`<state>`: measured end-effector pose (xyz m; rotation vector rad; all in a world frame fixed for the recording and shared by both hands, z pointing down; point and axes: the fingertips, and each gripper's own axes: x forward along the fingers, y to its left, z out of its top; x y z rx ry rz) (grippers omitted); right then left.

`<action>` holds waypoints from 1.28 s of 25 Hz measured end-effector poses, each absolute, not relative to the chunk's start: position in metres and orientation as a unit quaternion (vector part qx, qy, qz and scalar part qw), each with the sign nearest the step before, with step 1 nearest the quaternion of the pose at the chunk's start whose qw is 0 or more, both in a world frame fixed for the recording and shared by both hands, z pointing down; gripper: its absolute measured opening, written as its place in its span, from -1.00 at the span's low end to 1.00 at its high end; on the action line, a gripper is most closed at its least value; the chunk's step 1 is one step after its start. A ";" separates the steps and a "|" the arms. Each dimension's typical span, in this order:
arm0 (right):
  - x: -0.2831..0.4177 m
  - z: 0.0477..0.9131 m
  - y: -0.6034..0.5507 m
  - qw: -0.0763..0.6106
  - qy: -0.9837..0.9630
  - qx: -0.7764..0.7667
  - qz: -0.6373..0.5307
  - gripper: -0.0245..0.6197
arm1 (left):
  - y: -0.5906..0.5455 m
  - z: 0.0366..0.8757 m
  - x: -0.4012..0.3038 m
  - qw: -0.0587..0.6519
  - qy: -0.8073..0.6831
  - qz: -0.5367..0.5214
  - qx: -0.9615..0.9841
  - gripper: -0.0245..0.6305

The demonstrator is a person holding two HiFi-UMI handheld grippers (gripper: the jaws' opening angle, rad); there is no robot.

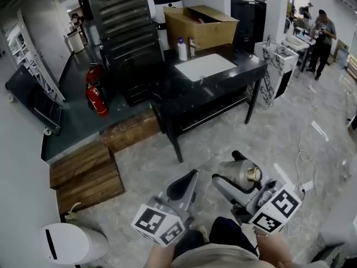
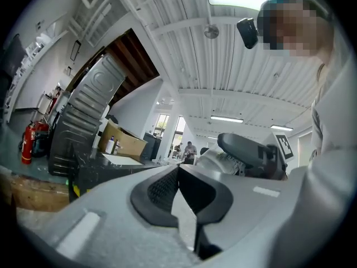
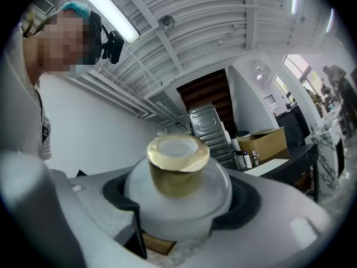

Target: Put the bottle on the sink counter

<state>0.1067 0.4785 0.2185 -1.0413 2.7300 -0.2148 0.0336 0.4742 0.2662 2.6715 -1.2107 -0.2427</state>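
Nearest me, the left gripper [image 1: 187,183] has its jaws pressed together with nothing between them, and it hangs over the floor well short of the sink counter [image 1: 234,78]. The right gripper [image 1: 230,169], also well short of that counter, is clamped on the frosted bottle [image 1: 244,175], both pads against its body and the gold cap [image 3: 177,162] pointing out. A cardboard box [image 1: 201,24] sits at the counter's far edge.

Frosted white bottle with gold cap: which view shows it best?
The right gripper view: the bottle fills its middle, between the jaws. The head view shows it small; the left gripper view, partly hidden.
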 end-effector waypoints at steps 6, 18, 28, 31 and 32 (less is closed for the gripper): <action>0.089 0.223 0.430 0.100 0.931 -0.343 -0.075 0.13 | 0.424 0.276 0.018 0.106 -0.420 -0.067 0.899 -0.90; 0.096 0.222 0.279 0.105 0.944 -0.308 -0.063 0.13 | 0.272 0.269 0.028 0.081 -0.443 -0.067 0.890 -0.90; 0.125 0.212 0.157 0.104 0.950 -0.286 -0.069 0.13 | 0.155 0.249 0.049 0.074 -0.476 -0.085 0.872 -0.90; 0.129 0.212 0.130 0.102 0.954 -0.273 -0.067 0.13 | 0.127 0.246 0.051 0.066 -0.488 -0.087 0.866 -0.90; 0.131 0.213 0.122 0.102 0.957 -0.265 -0.065 0.13 | 0.119 0.245 0.051 0.064 -0.493 -0.088 0.863 -0.90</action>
